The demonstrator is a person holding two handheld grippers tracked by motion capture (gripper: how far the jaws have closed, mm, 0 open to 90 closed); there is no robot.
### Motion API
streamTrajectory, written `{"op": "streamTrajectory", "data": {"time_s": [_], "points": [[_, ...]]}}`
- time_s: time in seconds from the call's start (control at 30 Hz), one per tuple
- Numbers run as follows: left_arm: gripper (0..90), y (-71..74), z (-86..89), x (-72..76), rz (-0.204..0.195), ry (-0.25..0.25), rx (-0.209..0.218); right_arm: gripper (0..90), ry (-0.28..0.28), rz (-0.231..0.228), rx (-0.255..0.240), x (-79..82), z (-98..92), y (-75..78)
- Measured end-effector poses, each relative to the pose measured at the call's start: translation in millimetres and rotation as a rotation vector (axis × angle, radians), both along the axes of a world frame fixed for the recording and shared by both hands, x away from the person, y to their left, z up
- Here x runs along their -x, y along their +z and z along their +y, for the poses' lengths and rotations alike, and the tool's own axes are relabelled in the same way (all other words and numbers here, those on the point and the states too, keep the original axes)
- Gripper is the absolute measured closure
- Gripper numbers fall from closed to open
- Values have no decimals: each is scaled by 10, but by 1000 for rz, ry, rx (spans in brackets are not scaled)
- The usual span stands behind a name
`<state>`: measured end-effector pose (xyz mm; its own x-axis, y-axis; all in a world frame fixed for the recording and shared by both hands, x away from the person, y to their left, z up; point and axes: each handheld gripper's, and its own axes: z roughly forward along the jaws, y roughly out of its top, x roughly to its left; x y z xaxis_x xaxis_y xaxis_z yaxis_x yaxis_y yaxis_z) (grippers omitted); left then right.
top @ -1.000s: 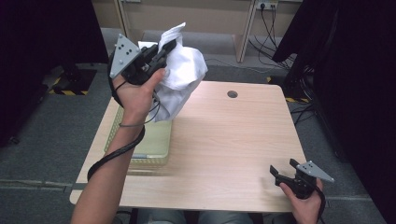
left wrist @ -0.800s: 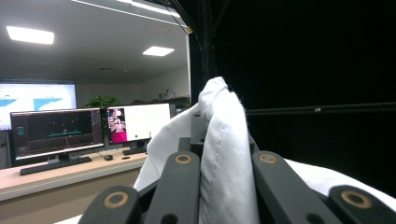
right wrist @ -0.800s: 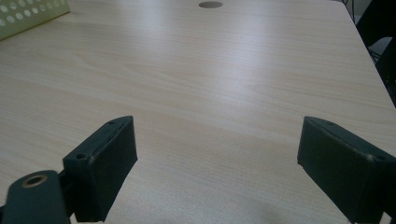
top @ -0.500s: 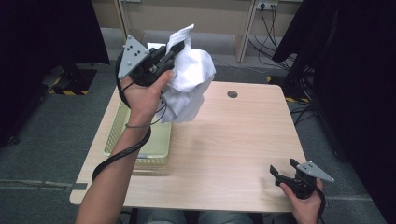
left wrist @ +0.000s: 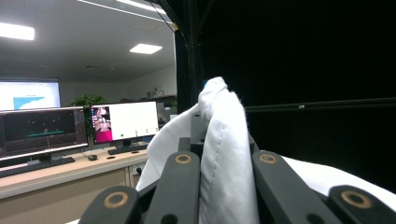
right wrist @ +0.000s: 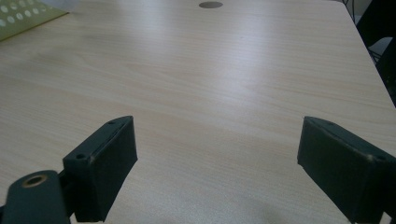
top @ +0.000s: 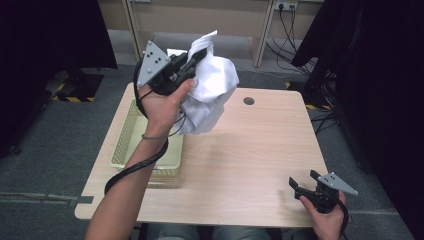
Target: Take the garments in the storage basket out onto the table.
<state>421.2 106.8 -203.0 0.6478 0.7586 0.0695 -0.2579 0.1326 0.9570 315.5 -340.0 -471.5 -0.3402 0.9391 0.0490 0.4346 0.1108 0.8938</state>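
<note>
My left gripper (top: 197, 54) is raised above the table's far left and shut on a bunched white cloth (top: 212, 90), which hangs down from the jaws. In the left gripper view a fold of the white cloth (left wrist: 224, 158) is pinched between the two black jaws and sticks up past them. My right gripper (top: 304, 181) rests at the table's near right corner, jaws wide apart. In the right gripper view its fingers (right wrist: 105, 163) stand apart over bare wood with nothing between them.
A pale yellow perforated basket (top: 127, 145) sits on the left side of the wooden table (top: 250, 150), below the raised arm; its corner (right wrist: 18, 18) is in the right gripper view. A round cable hole (top: 248, 101) lies near the far edge. Dark curtains flank the table.
The left hand has carried the cloth a little to the right and toward the table's middle. The cloth has swung with it. The right gripper has stayed where it was.
</note>
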Motion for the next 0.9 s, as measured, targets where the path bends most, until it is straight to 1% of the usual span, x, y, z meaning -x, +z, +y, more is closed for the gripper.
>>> {"op": "streamTrajectory", "data": {"time_s": [0.63,0.9], "points": [[848,-186,-214,-37,36,-35,-27,122,1,-1,-1,1,-1,0],[848,-235,-288,-44,45,-46,-34,122,2,-1,-1,2,0,0]]}}
